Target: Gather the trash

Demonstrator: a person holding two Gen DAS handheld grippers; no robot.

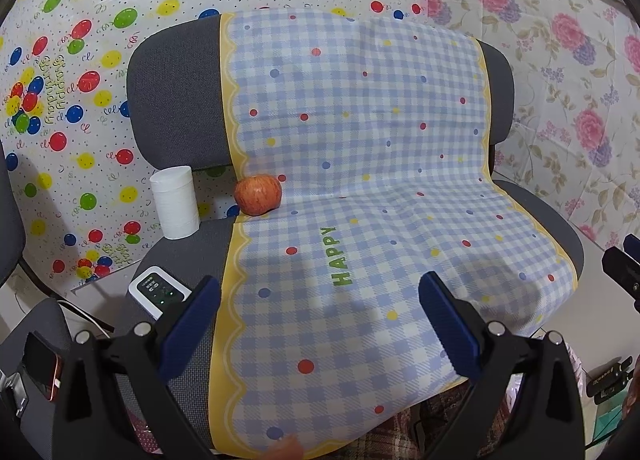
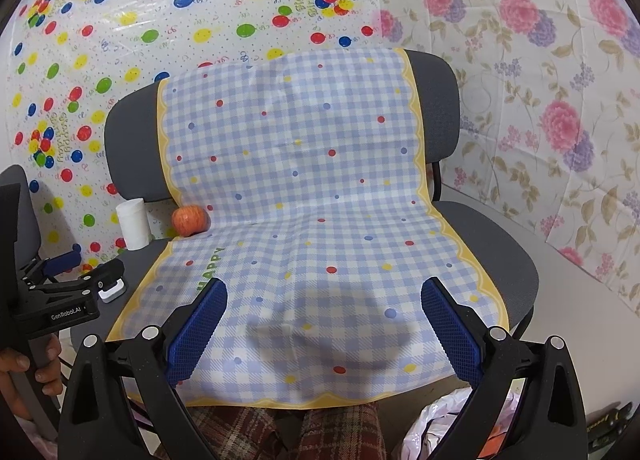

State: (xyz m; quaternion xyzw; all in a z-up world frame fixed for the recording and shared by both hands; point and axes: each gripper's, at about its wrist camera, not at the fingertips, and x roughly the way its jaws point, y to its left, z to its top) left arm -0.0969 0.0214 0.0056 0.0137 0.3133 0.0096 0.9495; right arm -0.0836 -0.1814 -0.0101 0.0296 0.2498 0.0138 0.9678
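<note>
While there's not much obvious trash on the chair point(image 1: 176, 107), I count one apple point(image 1: 258, 195), one white paper roll point(image 1: 176, 207) and one small white gadget with green lights point(image 1: 158, 294). The apple sits at the back of the seat on the left edge of the checkered "HAPPY" cloth point(image 1: 360, 139), the roll stands upright just left of it on bare grey seat, and the gadget lies nearer the front left corner.

Both claws are wide open and holding nothing: left claw point(image 1: 320, 324), right claw point(image 2: 324, 324), each hovering above the cloth's front part.

Only the right wrist view shows a crinkled plastic bag point(image 2: 444, 420) bottom right, plus the left claw from the side. The left wrist view shows the gadget's face clearly.
</note>
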